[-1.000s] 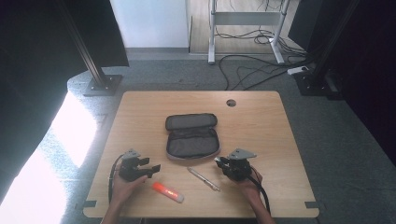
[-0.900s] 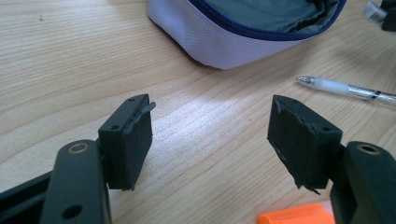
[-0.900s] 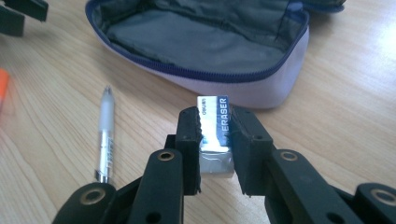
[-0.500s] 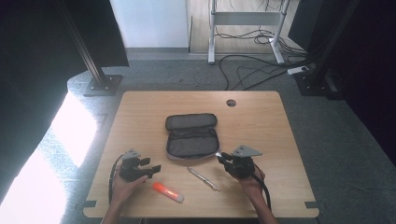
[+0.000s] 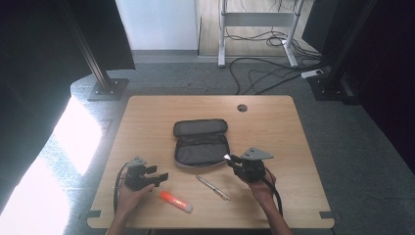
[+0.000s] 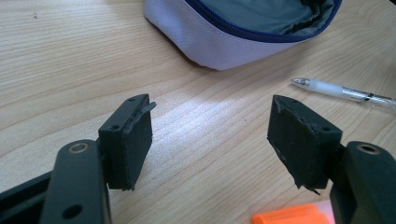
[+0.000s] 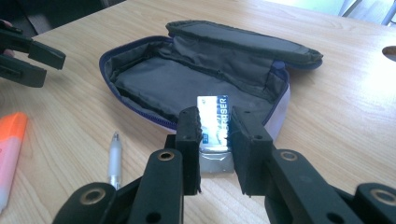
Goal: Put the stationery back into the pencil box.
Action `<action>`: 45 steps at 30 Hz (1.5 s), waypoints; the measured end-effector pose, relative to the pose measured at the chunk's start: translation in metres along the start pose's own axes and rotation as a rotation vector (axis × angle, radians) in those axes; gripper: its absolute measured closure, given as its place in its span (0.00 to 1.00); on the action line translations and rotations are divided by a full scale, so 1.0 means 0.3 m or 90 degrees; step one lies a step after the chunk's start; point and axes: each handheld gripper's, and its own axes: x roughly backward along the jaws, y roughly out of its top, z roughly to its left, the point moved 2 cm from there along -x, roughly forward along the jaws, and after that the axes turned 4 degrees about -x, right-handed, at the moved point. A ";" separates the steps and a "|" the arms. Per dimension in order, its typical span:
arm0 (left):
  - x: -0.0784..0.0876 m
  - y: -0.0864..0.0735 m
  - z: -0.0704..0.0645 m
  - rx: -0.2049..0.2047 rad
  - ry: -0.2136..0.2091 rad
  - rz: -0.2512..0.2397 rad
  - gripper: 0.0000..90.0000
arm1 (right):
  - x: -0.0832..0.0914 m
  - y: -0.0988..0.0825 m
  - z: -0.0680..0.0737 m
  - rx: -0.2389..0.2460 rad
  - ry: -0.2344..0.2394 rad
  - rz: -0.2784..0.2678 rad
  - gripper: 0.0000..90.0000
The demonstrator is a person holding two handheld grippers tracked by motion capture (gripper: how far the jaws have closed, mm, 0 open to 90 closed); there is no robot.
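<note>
An eraser (image 7: 214, 122) is pinched between the jaws of the right gripper (image 7: 214, 128), just at the near edge of the open pencil case (image 7: 187, 84). In the high view, the pencil case (image 5: 200, 147) is seen at about 10 o'clock from the right gripper (image 5: 230, 158). The eraser should be carried a little further over the case rim, lowered onto the grey lining, and only then let go. The left gripper (image 6: 210, 135) is spread wide with nothing in it. A pen (image 5: 213, 188) and an orange highlighter (image 5: 175, 201) are left on the table (image 5: 147, 117).
</note>
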 end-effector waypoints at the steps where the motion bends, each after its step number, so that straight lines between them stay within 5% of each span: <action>1: -0.001 0.000 -0.001 -0.001 0.000 0.001 0.35 | -0.003 0.003 0.000 0.000 -0.001 -0.001 0.81; 22: -0.014 -0.006 -0.007 -0.002 -0.004 0.011 0.35 | -0.065 0.053 -0.005 -0.004 0.003 -0.006 0.81; 45: -0.020 -0.011 -0.005 0.000 -0.001 0.020 0.34 | -0.161 0.080 -0.046 -0.012 -0.026 0.018 0.81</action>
